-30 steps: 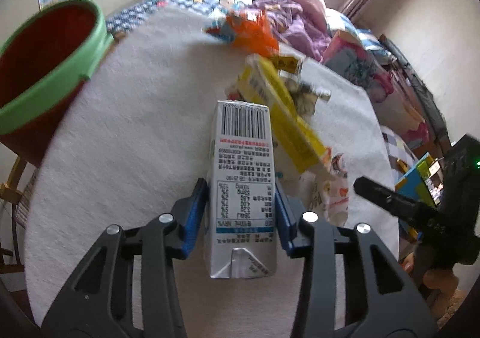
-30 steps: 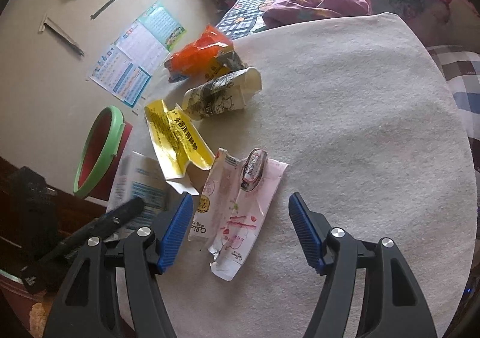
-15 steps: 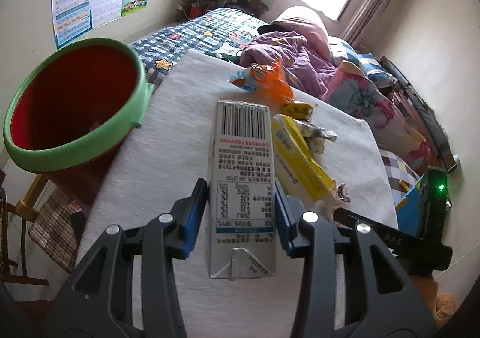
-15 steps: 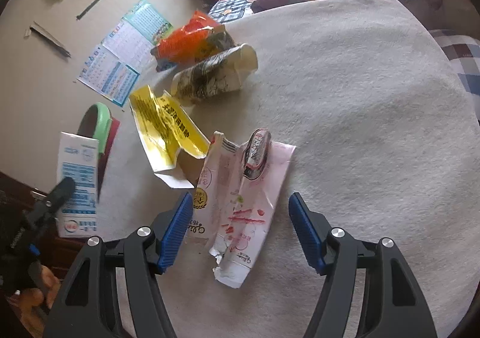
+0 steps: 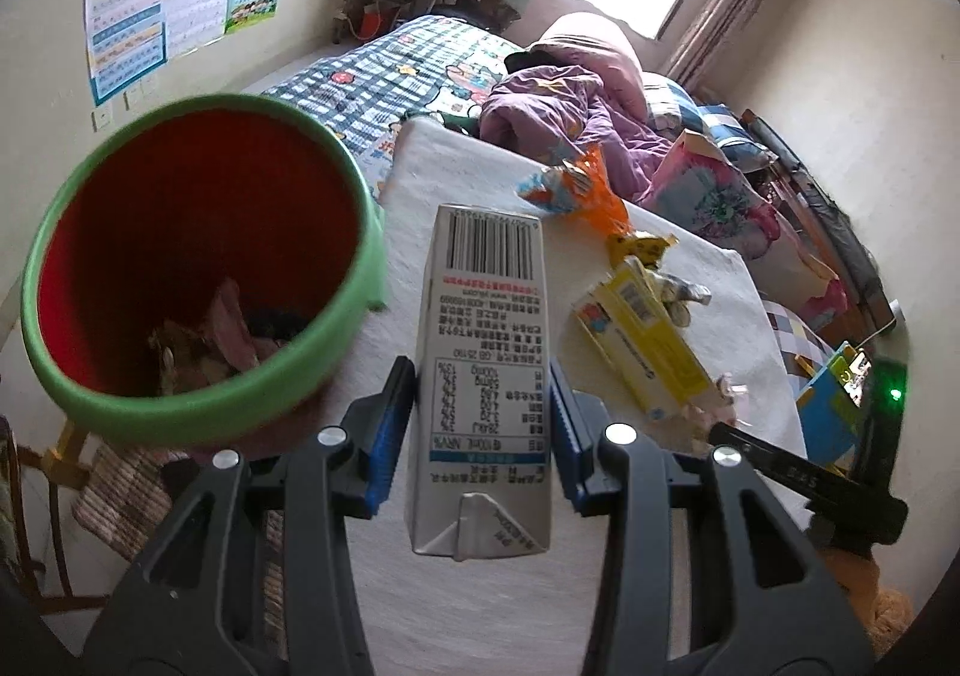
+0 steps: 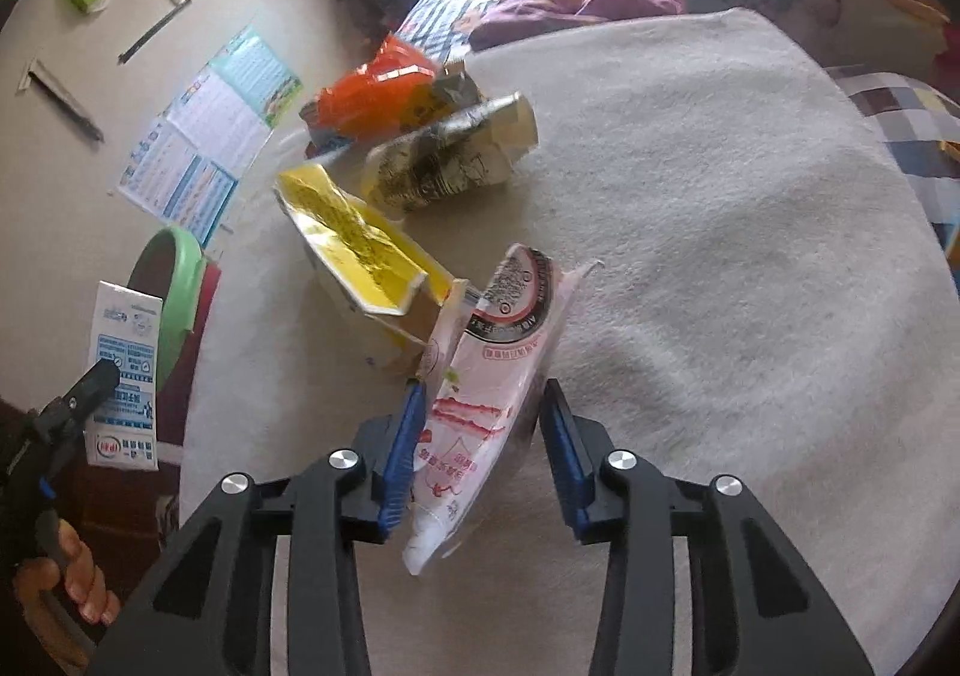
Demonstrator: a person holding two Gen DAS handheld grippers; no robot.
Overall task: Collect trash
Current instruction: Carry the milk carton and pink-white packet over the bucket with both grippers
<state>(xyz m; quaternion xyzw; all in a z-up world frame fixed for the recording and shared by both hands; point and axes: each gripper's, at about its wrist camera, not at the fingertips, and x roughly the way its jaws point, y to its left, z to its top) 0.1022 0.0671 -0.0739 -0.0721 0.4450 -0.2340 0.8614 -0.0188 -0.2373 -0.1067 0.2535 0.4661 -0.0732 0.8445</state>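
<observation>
My left gripper [image 5: 483,424] is shut on a white milk carton [image 5: 483,316], held up beside and just right of a red bin with a green rim [image 5: 360,232] that has scraps at its bottom. My right gripper [image 6: 480,436] is closing on a pink and white wrapper [image 6: 504,352], which buckles upward between the blue pads over the white tablecloth [image 6: 720,256]. In the right wrist view the carton [image 6: 123,376] shows at far left, in front of the bin [image 6: 180,280].
A torn yellow box [image 6: 360,250], a crushed paper cup [image 6: 450,159] and an orange bag [image 6: 372,93] lie on the cloth beyond the wrapper. A bed with a purple blanket [image 5: 558,105] lies behind the table. A person's hand [image 6: 66,574] grips the left tool.
The left gripper carried the carton up off the cloth and toward the bin, which now looms larger. The right jaws closed from wide apart onto the wrapper, crumpling it upright.
</observation>
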